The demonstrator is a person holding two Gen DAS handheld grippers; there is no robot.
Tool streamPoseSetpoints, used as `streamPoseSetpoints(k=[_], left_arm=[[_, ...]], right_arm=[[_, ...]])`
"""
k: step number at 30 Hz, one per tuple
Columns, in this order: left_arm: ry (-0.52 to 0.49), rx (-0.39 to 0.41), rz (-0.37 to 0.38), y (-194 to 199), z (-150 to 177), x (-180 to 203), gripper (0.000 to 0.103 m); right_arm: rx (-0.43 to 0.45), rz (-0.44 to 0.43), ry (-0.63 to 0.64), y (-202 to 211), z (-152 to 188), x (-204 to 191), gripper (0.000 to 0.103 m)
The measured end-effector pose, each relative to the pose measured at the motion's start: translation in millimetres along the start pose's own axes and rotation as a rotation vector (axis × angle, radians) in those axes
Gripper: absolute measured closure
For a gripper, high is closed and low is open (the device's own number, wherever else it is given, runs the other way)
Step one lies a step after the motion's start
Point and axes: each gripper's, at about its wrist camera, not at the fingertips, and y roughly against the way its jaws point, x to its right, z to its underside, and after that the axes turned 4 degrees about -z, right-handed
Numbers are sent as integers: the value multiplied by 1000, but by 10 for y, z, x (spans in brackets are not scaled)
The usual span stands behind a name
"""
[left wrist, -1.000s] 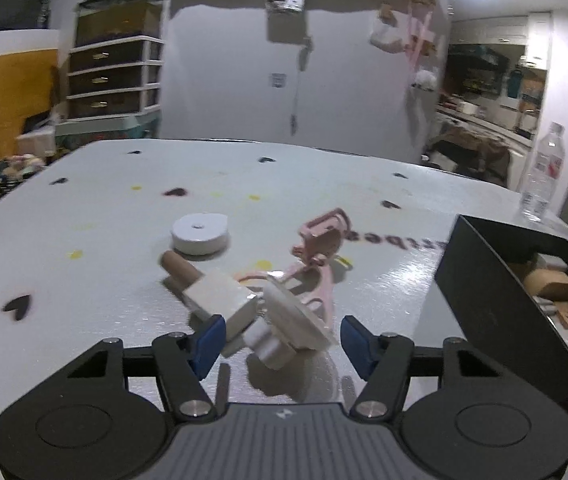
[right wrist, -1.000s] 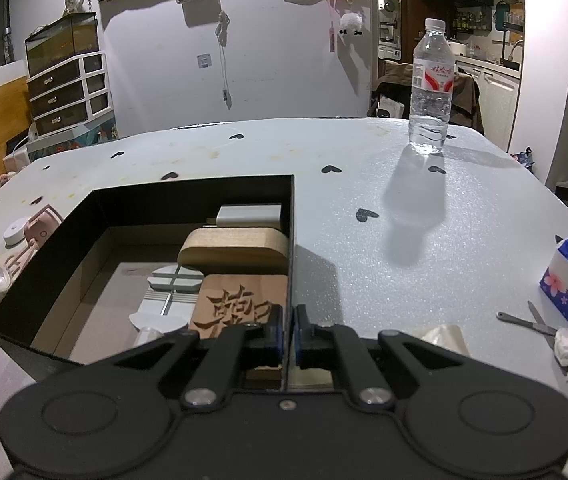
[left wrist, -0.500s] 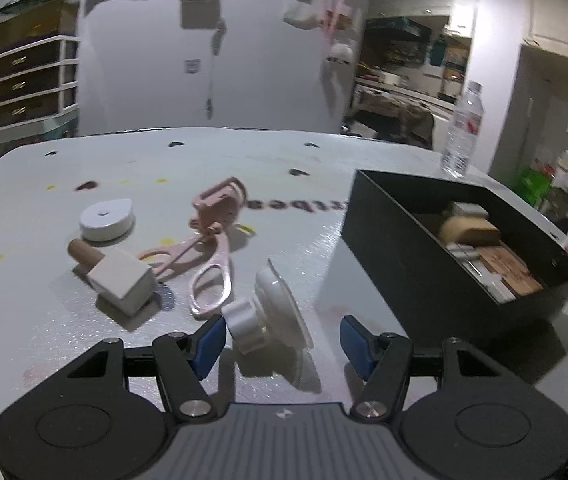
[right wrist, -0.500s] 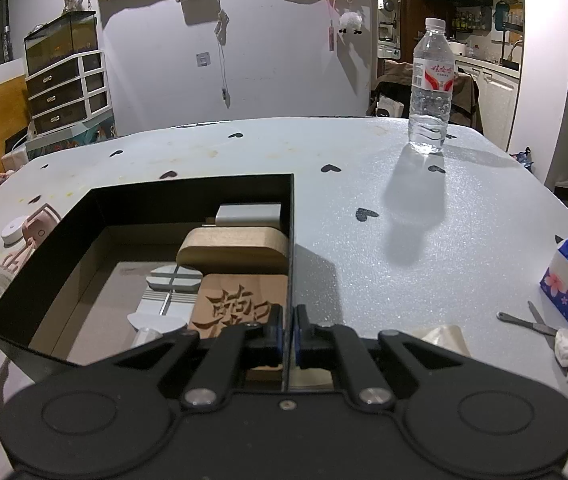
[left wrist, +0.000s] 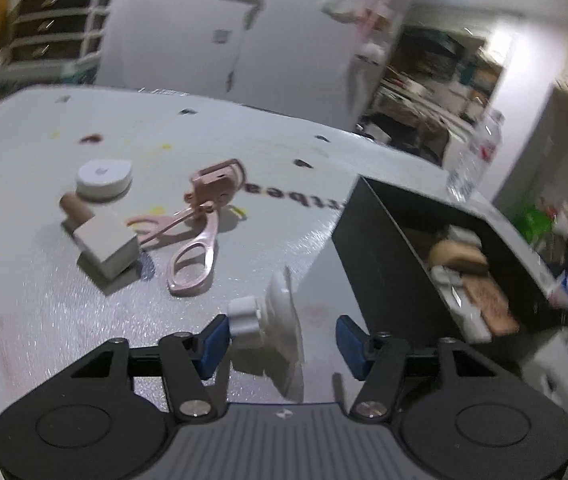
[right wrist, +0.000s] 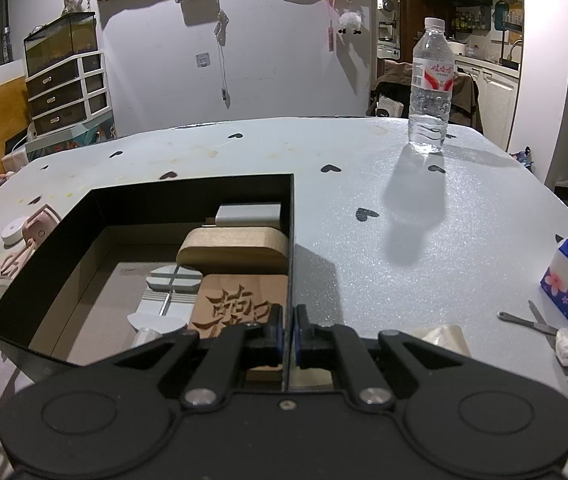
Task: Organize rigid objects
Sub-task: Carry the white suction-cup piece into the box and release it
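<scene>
While the left hand-held gripper [left wrist: 280, 340] has just been narrowing its jaws, a white suction-cup knob [left wrist: 268, 320] sits between its blue pads [left wrist: 213, 340], touching the left one with a clear gap to the right one, so nothing is clamped. The right hand-held gripper [right wrist: 289, 330] is pinched shut on the near right wall of the black box [right wrist: 293, 240]. Inside that box lie a carved wooden block [right wrist: 240, 304] and a rounded wooden piece [right wrist: 236, 248]. Farther out on the counter [left wrist: 44, 300], left of the box, rest a pink eyelash curler [left wrist: 200, 232], a white cube with a wooden handle [left wrist: 104, 240] and a white round disc [left wrist: 103, 178]. A water bottle [right wrist: 430, 88] stands upright near the far edge.
</scene>
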Motion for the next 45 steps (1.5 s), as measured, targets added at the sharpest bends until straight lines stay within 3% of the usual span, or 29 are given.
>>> streamPoseSetpoints(k=[3, 8, 13, 20, 28, 33, 45], left_arm=[[90, 9, -8, 3, -33, -103, 67], [108, 29, -29, 29, -62, -143, 67], [-43, 148, -67, 169, -227, 68, 67], [-259, 214, 45, 155, -529, 597, 67], [-381, 110, 106, -349, -608, 1145, 67], [-461, 47, 84, -622, -583, 1381, 67], [-571, -52, 83, -993, -580, 1519, 67]], right_arm=[[1, 0, -1, 0, 0, 0, 97], [0, 0, -1, 0, 0, 0, 97], [0, -1, -1, 0, 0, 1, 97], [6, -9, -6, 5, 2, 2, 97], [8, -14, -8, 6, 5, 8, 97], [9, -21, -8, 6, 5, 23, 96], [9, -28, -4, 0, 4, 37, 96]])
